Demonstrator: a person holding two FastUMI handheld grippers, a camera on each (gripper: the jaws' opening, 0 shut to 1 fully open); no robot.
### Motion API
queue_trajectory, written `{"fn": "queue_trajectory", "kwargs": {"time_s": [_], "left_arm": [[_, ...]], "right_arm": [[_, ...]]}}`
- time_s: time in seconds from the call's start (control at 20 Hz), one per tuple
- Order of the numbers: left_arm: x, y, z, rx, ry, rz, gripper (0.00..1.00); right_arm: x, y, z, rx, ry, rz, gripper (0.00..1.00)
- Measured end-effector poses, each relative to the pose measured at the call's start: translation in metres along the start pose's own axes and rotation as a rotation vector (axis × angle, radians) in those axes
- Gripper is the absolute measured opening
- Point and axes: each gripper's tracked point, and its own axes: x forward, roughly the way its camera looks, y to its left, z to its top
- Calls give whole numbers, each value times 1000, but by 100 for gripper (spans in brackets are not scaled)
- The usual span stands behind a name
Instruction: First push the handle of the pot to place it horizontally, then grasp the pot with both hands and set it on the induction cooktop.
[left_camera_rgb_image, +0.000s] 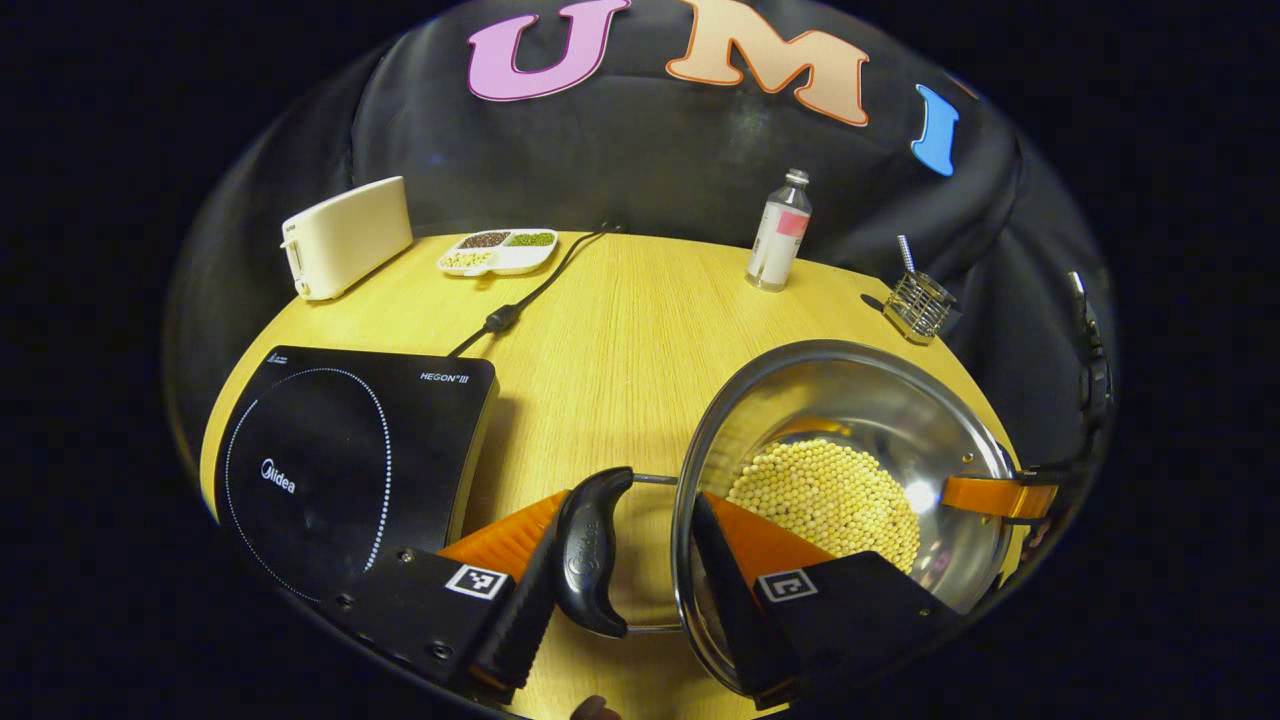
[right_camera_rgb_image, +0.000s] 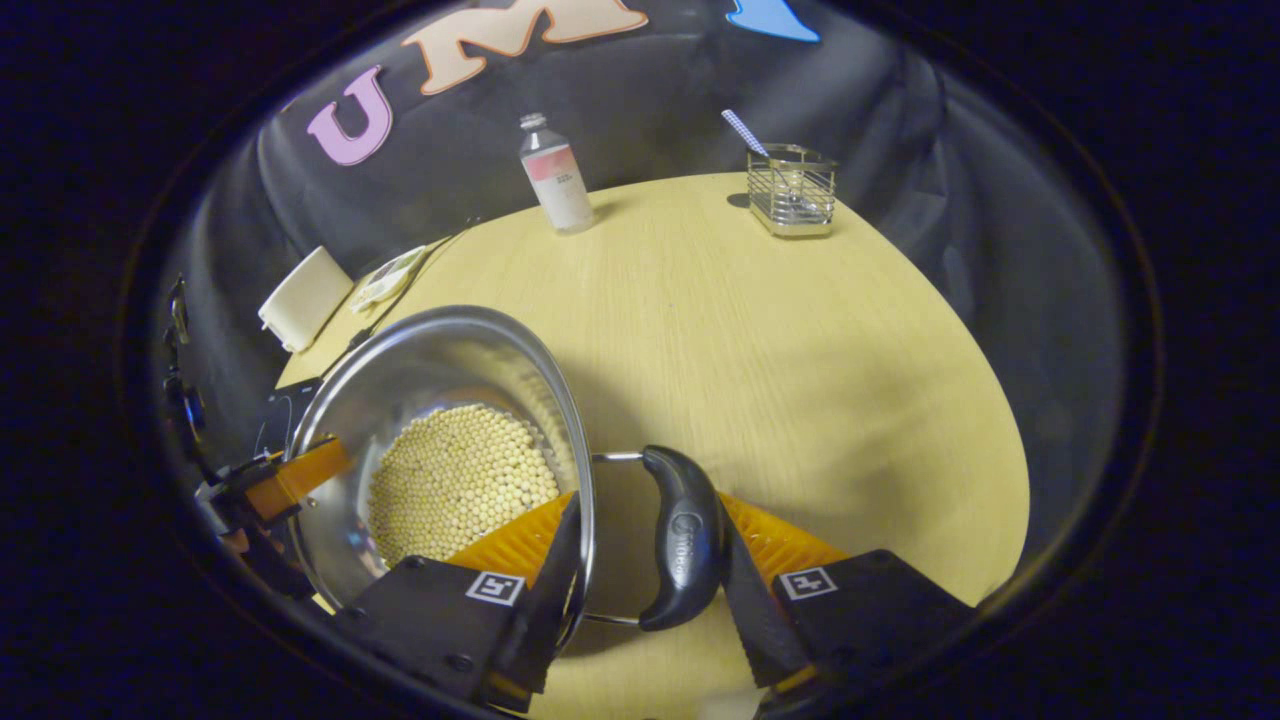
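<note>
Pot (left_camera_rgb_image: 850, 440) of beans sits on table (left_camera_rgb_image: 620, 330), right of cooktop (left_camera_rgb_image: 350, 450). Left gripper (left_camera_rgb_image: 625, 560) straddles its left handle (left_camera_rgb_image: 590, 560) and rim, fingers apart. Right gripper (right_camera_rgb_image: 650, 570) likewise brackets right handle (right_camera_rgb_image: 685, 540), not clamped.

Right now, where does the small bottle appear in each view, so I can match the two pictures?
Left gripper view: the bottle stands at the table's far edge, upper right of centre.
Right gripper view: the bottle stands at the far edge, upper left of centre.
Shared landmark: the wire holder, to the bottle's right.
</note>
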Motion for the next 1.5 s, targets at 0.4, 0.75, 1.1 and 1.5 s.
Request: {"fn": "queue_trajectory", "kwargs": {"time_s": [0.4, 0.75, 1.1, 1.5], "left_arm": [[-1, 1, 0, 2, 2, 2, 75], [-4, 1, -1, -17, -4, -6, 69], [-5, 0, -1, -19, 4, 5, 69], [-15, -6, 5, -28, -14, 28, 68]], "right_arm": [[1, 0, -1, 9, 12, 2, 67], [2, 2, 4, 20, 2, 16, 60], [2, 1, 5, 18, 6, 15, 51], [-5, -2, 14, 14, -4, 33, 51]]}}
